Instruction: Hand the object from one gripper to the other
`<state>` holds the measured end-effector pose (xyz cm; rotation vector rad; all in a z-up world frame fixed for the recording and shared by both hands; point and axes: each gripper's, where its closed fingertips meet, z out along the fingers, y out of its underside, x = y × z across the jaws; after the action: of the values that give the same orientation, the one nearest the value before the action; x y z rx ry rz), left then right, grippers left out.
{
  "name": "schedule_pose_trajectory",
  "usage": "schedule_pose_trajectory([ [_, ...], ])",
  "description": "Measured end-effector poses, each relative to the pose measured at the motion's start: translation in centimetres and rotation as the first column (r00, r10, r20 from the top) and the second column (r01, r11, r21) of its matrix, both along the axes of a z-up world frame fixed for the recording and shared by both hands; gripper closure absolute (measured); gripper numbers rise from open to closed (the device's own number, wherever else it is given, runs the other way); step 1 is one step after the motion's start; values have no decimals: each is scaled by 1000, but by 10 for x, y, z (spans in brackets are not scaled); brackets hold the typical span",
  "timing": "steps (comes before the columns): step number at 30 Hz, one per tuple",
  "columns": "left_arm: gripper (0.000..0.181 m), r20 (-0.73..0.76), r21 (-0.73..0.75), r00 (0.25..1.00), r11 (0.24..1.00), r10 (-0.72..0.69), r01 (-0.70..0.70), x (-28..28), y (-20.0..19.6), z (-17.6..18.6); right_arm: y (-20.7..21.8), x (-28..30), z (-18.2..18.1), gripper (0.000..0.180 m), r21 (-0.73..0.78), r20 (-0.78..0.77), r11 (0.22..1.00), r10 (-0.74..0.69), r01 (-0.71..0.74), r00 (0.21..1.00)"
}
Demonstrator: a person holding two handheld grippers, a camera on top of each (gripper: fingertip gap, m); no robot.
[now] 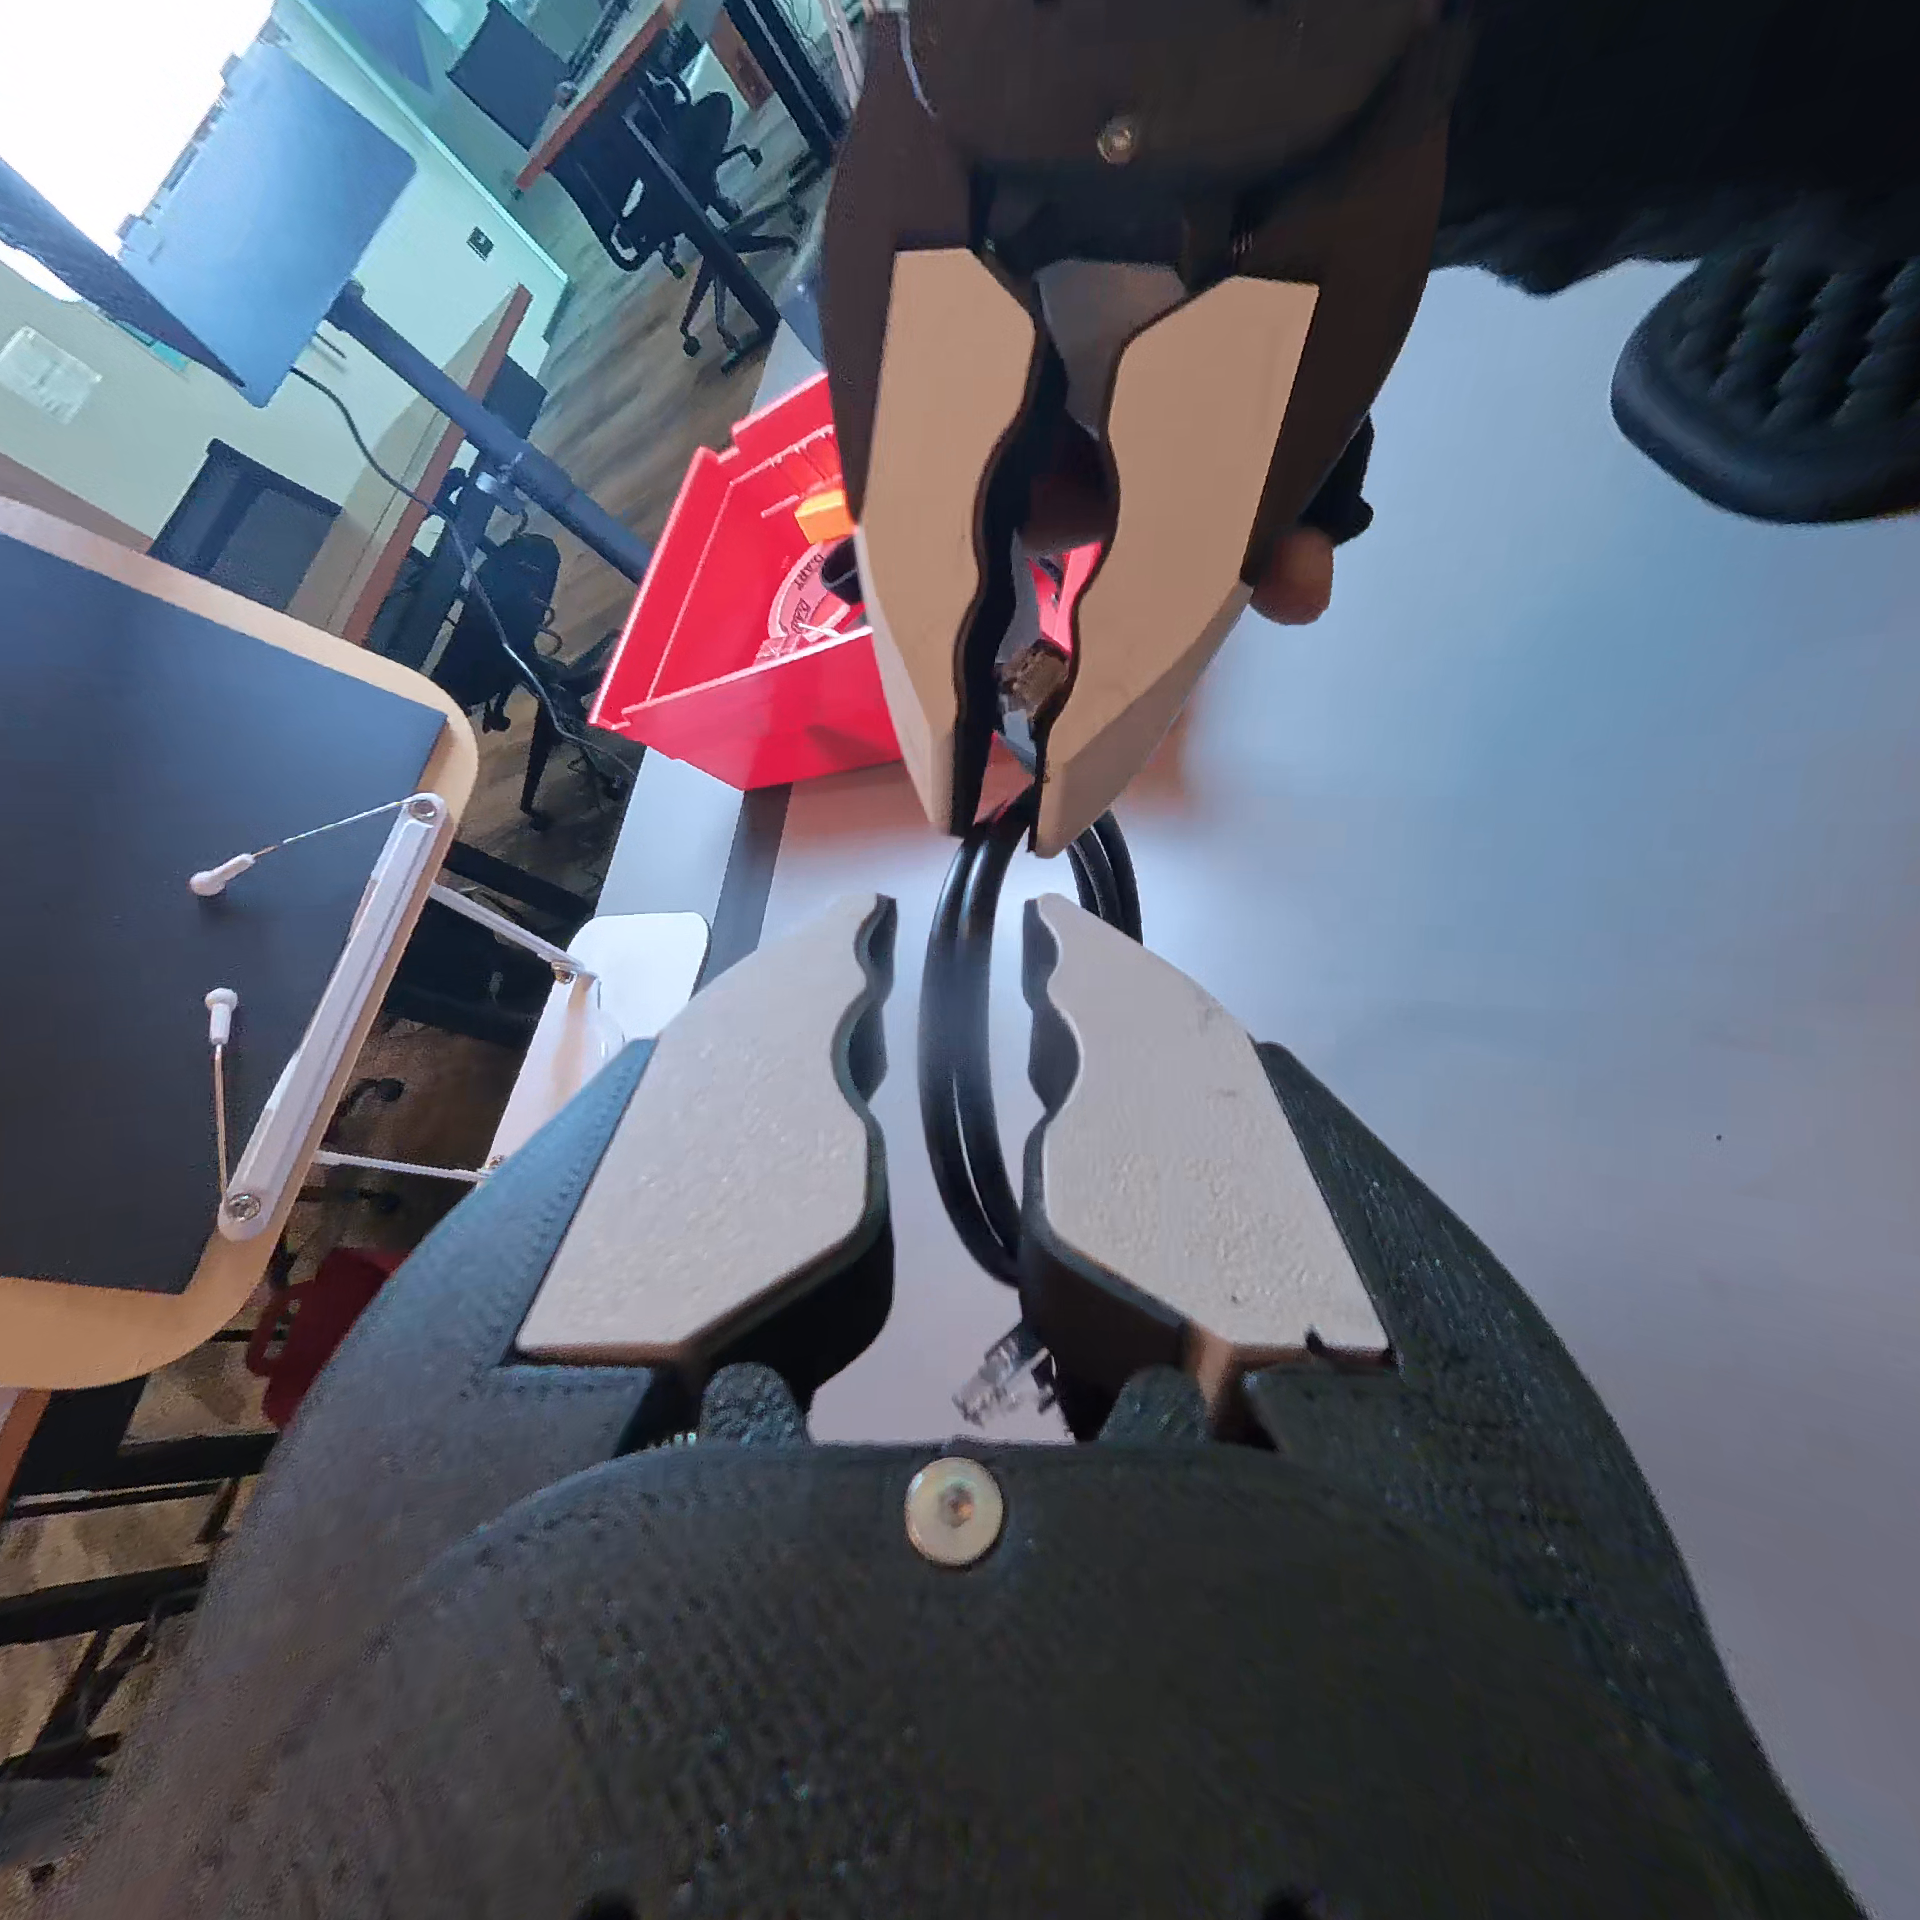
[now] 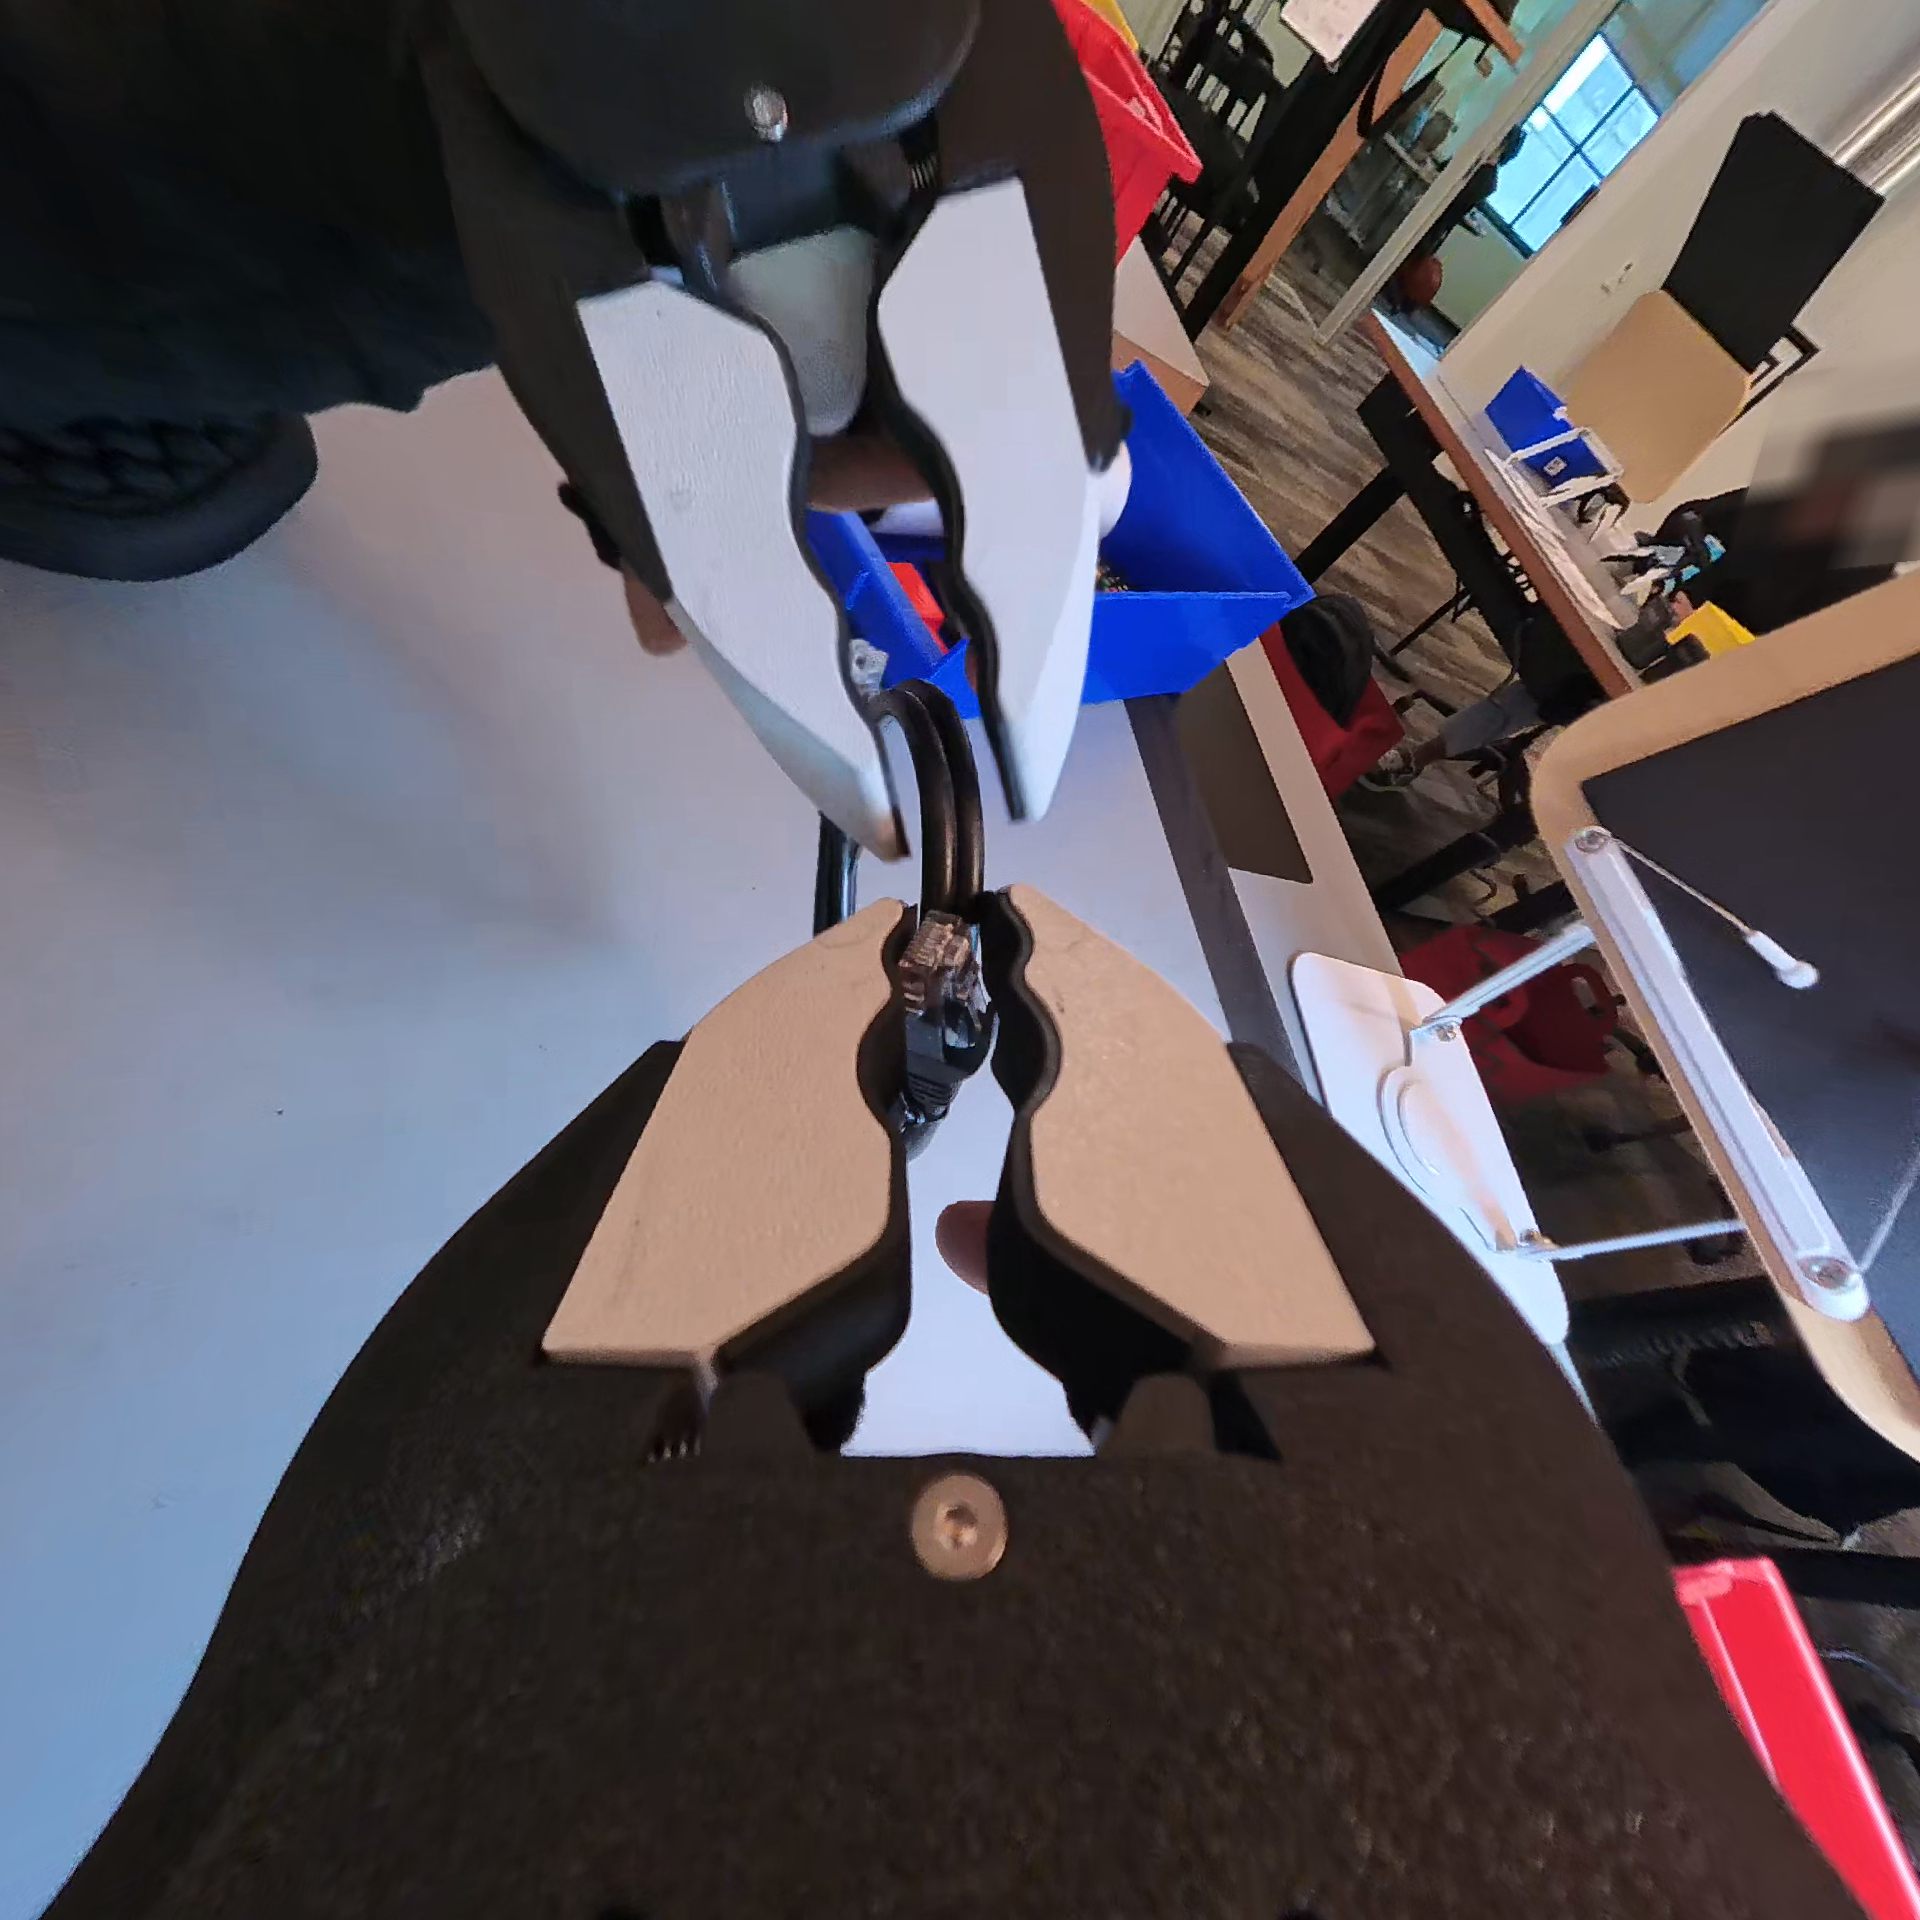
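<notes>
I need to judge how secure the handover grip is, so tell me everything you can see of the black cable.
The black cable is a thin, glossy, round cord coiled into a small loop of two turns, with clear plastic plugs at its ends. The right gripper is shut on it near one plug. The loop hangs between the fingers of the open left gripper, apparently not pinched. The other plug sits deep between those fingers, above the pale table.

Glossy black rubbery cable (image 1: 961, 1049), clear plastic plug (image 2: 935, 961), smooth matt table (image 1: 1558, 935), shiny red plastic bin (image 1: 748, 707)
</notes>
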<state>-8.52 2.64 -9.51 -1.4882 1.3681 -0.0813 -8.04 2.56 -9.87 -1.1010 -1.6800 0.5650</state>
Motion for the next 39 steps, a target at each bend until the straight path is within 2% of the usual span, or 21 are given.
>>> schedule_pose_trajectory([
  [2,169,-15,4,1000,1000,3,-3,0,3,-5,1,0,-1,168,18,8,1000,-12,12,1000],
  [4,170,8,-17,1000,1000,-6,6,0,3,-4,2,0,2,165,13,-17,1000,-17,17,1000],
  [7,171,58,3,998,1000,-14,14,-1,4,4,9,4,0,143,-22,3,999,-41,41,999],
  [8,171,78,8,997,1000,-16,16,-2,4,7,9,6,-3,144,-40,17,999,-36,37,999],
  [10,171,99,11,995,1000,-22,21,-3,4,10,9,7,-5,163,-53,17,998,-18,19,1000],
  [13,170,77,-31,997,999,-17,19,-5,4,2,7,7,-6,165,-54,33,998,-17,19,999],
  [17,157,62,-45,998,999,-20,23,3,0,0,5,4,-10,166,11,68,1000,-30,29,997],
  [20,167,1,-11,1000,1000,-12,12,6,2,-8,2,1,-11,166,19,66,1000,-20,19,998],
  [23,169,13,-6,1000,1000,-14,14,5,4,-6,6,2,-6,165,52,31,998,-34,33,999],
  [26,171,32,9,999,1000,-5,4,-1,7,-1,19,11,-8,151,47,66,995,-91,88,994],
  [27,171,43,13,999,1000,-2,2,-3,7,1,21,15,-11,152,34,81,996,-87,85,993],
  [29,171,62,18,998,1000,-2,1,-6,8,3,23,18,-14,165,7,87,997,-79,79,993],
  [33,169,72,-34,997,999,-3,5,-7,7,-1,23,16,-14,167,17,96,996,-86,85,992],
  [36,152,66,-60,998,998,-3,7,-3,4,-4,18,13,-17,168,33,111,997,-78,75,991],
  [39,164,18,-51,1000,999,-12,13,2,4,-12,15,9,-19,168,62,122,996,-74,67,990],
])
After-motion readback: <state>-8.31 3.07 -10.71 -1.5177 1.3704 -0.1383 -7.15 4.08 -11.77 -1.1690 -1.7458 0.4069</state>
